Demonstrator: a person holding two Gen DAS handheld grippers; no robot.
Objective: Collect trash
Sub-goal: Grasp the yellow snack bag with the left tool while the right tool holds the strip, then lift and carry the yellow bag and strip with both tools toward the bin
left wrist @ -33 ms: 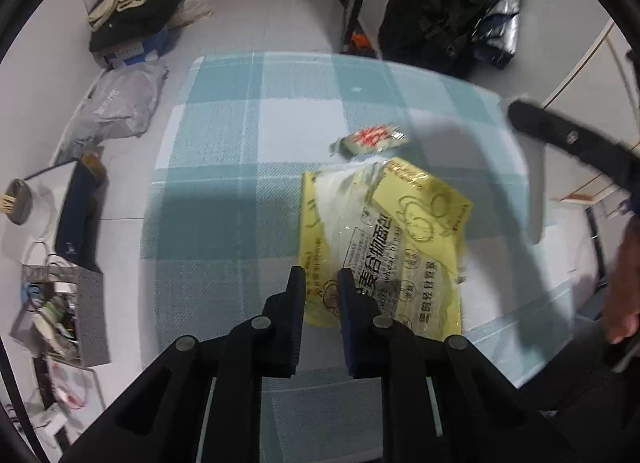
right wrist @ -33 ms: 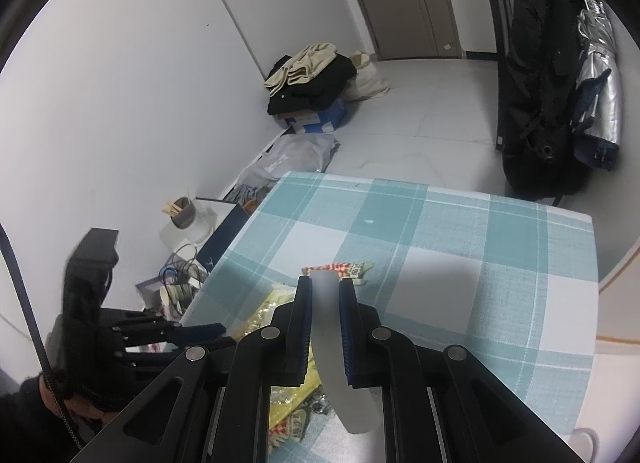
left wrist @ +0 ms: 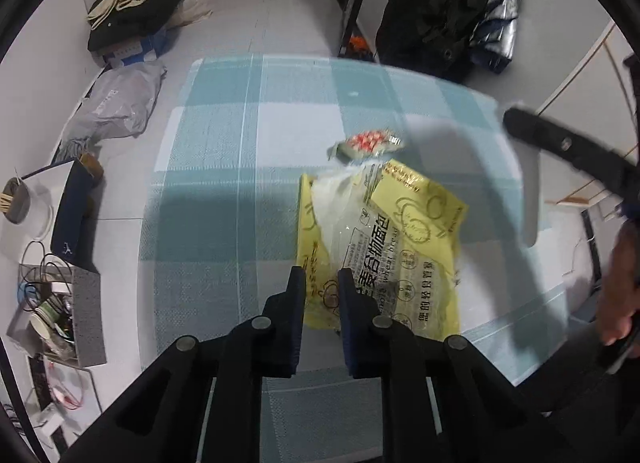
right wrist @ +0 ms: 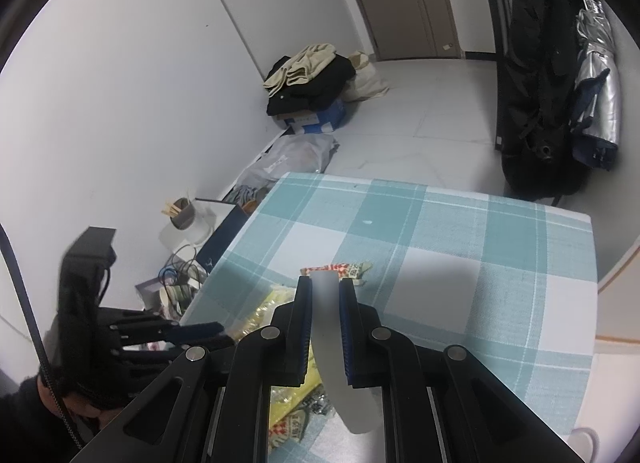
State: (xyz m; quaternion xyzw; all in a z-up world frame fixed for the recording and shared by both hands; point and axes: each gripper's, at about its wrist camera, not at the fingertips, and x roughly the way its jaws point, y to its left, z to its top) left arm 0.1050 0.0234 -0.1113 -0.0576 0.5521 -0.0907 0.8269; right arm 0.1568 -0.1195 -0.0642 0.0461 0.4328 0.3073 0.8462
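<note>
A yellow bread bag (left wrist: 384, 247) lies flat on the teal checked tablecloth (left wrist: 240, 167). A small red-and-white wrapper (left wrist: 370, 143) lies just beyond it. My left gripper (left wrist: 322, 283) hovers over the bag's near left corner, jaws narrowly apart, nothing between them. My right gripper (right wrist: 325, 287) is shut on a translucent white strip (right wrist: 340, 363) that hangs blurred between the fingers. In the right wrist view the wrapper (right wrist: 340, 269) lies just past the fingertips and the yellow bag (right wrist: 272, 303) lies to the left, with the left gripper (right wrist: 200, 331) beside it.
The floor to the left of the table holds a grey plastic bag (left wrist: 112, 107), a dark box (left wrist: 72, 215), a carton of cables (left wrist: 52, 315) and a clothes pile (left wrist: 136, 11). A black bag (right wrist: 536, 83) stands beyond the far edge. The table's right edge (right wrist: 594, 263) is near.
</note>
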